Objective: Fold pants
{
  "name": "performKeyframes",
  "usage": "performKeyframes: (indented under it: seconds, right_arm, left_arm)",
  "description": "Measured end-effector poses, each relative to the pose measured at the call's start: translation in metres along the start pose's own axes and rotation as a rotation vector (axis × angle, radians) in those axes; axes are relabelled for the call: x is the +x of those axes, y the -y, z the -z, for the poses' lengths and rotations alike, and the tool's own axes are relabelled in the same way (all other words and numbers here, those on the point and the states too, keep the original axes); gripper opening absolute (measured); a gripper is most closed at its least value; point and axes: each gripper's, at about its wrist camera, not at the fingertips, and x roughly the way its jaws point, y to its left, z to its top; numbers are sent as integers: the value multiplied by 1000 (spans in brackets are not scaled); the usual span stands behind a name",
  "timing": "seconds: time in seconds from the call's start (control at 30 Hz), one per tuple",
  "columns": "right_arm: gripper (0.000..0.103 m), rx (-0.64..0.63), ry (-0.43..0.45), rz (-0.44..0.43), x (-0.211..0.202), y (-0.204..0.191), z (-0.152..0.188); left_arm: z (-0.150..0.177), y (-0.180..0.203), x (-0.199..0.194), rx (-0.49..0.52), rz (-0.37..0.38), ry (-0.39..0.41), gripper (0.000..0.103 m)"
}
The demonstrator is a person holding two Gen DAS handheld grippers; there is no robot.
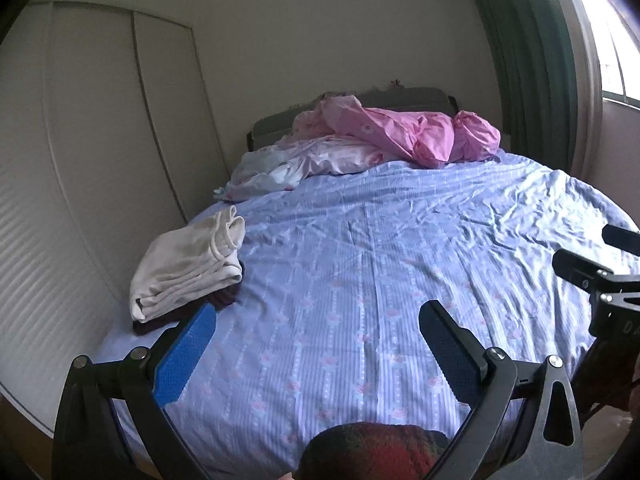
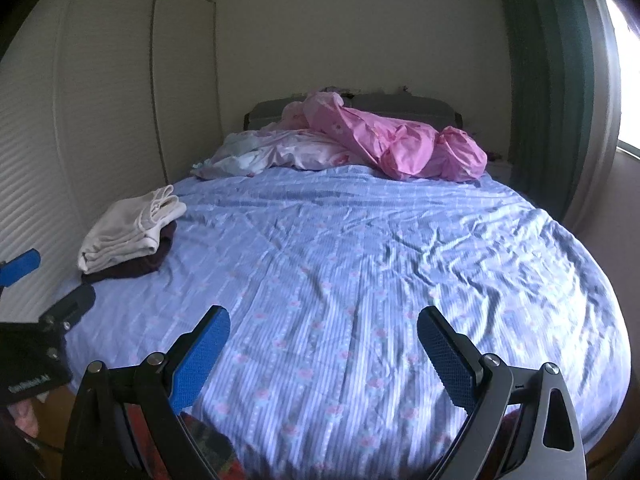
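Both of my grippers hang over the near end of the bed, holding nothing: left gripper spread wide, right gripper likewise. Folded white pants sit on a dark garment at the left edge (far-left of both). Pink bedding lies heaped by the headboard.

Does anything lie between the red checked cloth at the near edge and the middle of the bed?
Nothing visible does. The red checked cloth lies close below the open left tool; the sheet ahead is bare. The folded stack lies at the left edge, pink bedding at the head.
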Motion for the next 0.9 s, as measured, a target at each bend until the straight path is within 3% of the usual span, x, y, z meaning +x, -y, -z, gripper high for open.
performKeyframes:
  seconds: [0.13, 0.4, 0.9]
  right_arm:
    - [95, 3, 2, 0, -1, 1, 0]
    - [95, 6, -1, 1, -1, 3, -1]
    - [95, 10, 1, 1, -1, 4, -1]
  left_arm:
    - [1, 0, 0, -15, 22, -2, 103]
    - [-1, 2, -9, -25, -9, 25, 103]
    - [0, 3, -5, -49, 30, -11, 103]
